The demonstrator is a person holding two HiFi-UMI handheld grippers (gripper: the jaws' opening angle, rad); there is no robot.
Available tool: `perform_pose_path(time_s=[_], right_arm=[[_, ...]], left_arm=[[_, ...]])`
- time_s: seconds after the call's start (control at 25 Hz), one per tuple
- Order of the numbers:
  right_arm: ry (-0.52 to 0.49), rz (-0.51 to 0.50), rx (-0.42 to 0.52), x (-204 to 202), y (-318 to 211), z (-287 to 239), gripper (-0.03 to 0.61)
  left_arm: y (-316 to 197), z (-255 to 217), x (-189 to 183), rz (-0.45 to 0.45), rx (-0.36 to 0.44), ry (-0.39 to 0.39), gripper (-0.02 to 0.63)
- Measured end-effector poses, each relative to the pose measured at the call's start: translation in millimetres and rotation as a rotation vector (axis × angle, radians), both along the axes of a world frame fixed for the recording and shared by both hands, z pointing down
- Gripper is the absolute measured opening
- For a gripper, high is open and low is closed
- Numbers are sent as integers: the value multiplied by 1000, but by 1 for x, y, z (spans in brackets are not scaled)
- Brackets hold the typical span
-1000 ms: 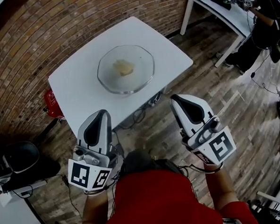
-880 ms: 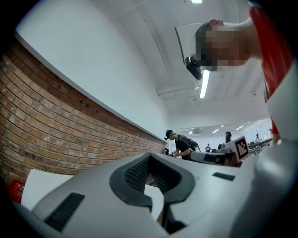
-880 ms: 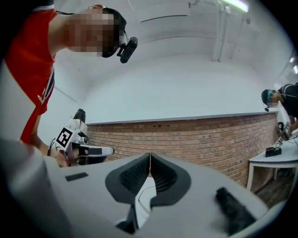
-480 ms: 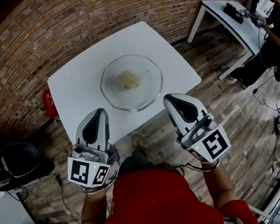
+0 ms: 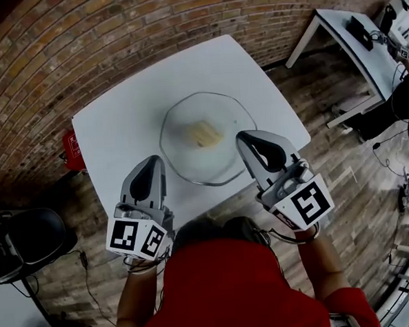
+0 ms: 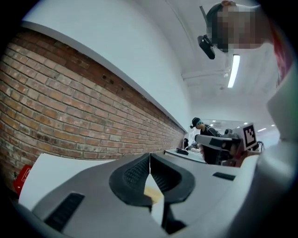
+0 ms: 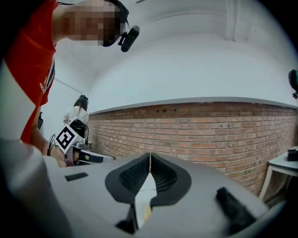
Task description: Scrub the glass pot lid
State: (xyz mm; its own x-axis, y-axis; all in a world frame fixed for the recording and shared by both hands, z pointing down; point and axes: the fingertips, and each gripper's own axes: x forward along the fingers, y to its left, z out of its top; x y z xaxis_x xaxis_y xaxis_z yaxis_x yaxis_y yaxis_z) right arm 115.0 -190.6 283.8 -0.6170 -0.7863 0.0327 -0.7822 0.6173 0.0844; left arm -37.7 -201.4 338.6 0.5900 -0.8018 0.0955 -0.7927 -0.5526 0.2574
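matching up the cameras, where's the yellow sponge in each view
Head view: sponge at the centre of the glass lid.
Left gripper view: yellow patch low in the opening behind the closed jaws.
Right gripper view: thin yellowish sliver there, probably it.
Shared landmark: brick wall.

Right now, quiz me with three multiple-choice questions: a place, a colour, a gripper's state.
1. Where is the glass pot lid? A in a sink B on the white table C on a shelf
2. What colour is the sponge at its middle? A pale yellow B blue C black
3. How do the right gripper's jaws stand? A wide apart B clamped on the lid C together, empty
Answers: B, it lies on the tabletop; A, yellow shows against the glass; C, the jaws meet with nothing between.
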Motion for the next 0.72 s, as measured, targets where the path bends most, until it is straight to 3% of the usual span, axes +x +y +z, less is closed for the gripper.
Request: perform_pose_path(time_s=[0.24,0.72], right_arm=[[41,-42,-77,-18,-38,24,31],[179,-102,-359,-21,-92,108,32]], left_arm=[[-28,28,-15,-46,-118,39,18],[-54,80,-35,-182,-341,154,20]])
